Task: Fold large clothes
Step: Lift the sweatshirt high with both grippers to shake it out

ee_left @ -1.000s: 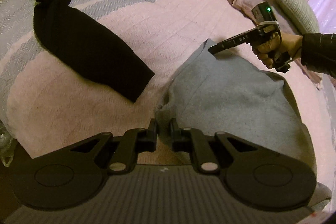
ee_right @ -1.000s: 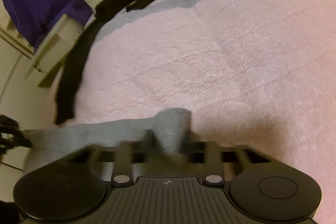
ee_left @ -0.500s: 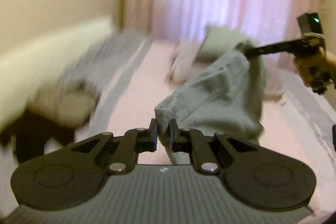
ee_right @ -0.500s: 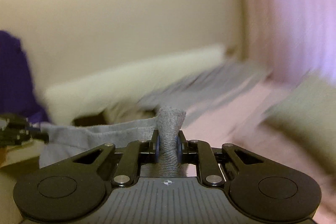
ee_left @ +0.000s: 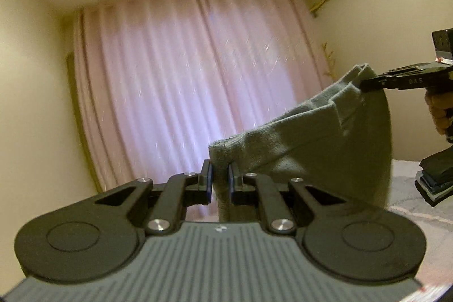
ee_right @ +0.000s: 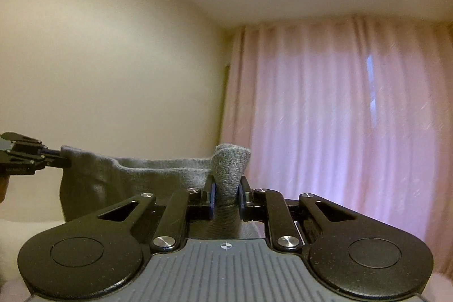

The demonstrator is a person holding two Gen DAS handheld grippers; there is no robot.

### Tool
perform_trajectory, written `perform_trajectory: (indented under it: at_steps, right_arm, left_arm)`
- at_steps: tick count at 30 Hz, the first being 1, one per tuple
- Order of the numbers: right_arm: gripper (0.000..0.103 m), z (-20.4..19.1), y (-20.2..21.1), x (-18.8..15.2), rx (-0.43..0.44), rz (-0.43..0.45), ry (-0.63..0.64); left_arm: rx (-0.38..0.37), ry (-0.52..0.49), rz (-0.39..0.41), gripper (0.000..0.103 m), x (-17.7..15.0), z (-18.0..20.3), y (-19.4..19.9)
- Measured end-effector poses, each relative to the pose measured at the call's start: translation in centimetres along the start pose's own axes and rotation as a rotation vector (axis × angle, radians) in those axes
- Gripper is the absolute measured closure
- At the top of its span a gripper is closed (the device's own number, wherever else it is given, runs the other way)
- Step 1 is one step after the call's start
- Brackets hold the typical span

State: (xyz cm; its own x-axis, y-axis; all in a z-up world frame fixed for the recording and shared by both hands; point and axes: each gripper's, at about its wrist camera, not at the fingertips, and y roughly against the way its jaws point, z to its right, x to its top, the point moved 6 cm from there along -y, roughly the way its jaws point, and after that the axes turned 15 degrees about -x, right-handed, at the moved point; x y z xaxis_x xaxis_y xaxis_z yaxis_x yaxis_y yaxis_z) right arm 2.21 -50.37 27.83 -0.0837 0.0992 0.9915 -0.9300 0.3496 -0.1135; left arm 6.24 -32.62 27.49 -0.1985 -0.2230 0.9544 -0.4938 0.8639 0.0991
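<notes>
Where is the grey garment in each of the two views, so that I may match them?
Left wrist view: the grey garment hangs at centre-right, one corner in the left gripper, the other in the right gripper at the far right.
Right wrist view: it stretches from lower left to centre, pinched by the right gripper.
Shared landmark: the pink curtain.
</notes>
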Motion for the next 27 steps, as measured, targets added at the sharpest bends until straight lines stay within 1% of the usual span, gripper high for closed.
perform_trajectory:
  at_steps: [3, 5, 7, 9, 11, 14, 19, 22, 24, 27]
  right_arm:
    - [0.092, -0.4, 1.7, 1.2, -0.042, 0.001, 0.008]
    - [0.092, -0.4, 3.5, 1.8, -0.058, 0.009, 0.016]
    - [0.092, -0.3, 4.5, 1.7, -0.075, 0.001, 0.028]
    - [0.092, 0.3, 5.2, 1.5, -0.087, -0.002, -0.010]
    - [0.092, 0.6, 5.9, 1.0, -0.101, -0.036, 0.000]
    - [0.092, 2.0, 5.9, -0.1, -0.123, -0.082, -0.019]
    - [0.091, 5.0, 4.0, -2.8, -0.150, -0.157, 0.008]
    - [0.091, 7.5, 0.6, -5.9, -0.161, -0.212, -0.006]
    - [0.092, 9.8, -1.8, -7.5, -0.158, -0.242, -0.030]
    - [0.092, 13.2, -5.8, -8.5, -0.145, -0.258, -0.063]
  left_arm:
    - [-0.021, -0.015, 0.045, 0.094, 2.4, -0.4, 0.0]
    - [-0.039, -0.026, 0.067, 0.094, 3.1, -0.4, -0.2]
    - [-0.053, -0.022, 0.084, 0.094, 3.4, 0.0, -0.1]
    - [-0.075, -0.015, 0.091, 0.094, 2.9, 0.1, -0.4]
    - [-0.104, 0.002, 0.090, 0.094, 2.5, 0.3, -0.9]
    - [-0.146, 0.018, 0.060, 0.094, 1.4, 0.6, -2.6]
    - [-0.195, 0.058, 0.004, 0.094, -0.8, 1.5, -7.2]
    - [-0.217, 0.080, -0.039, 0.094, -2.1, 2.2, -11.0]
    - [-0.228, 0.103, -0.067, 0.094, -3.1, 2.4, -14.4]
    - [-0.219, 0.134, -0.087, 0.094, -3.9, 2.4, -19.1]
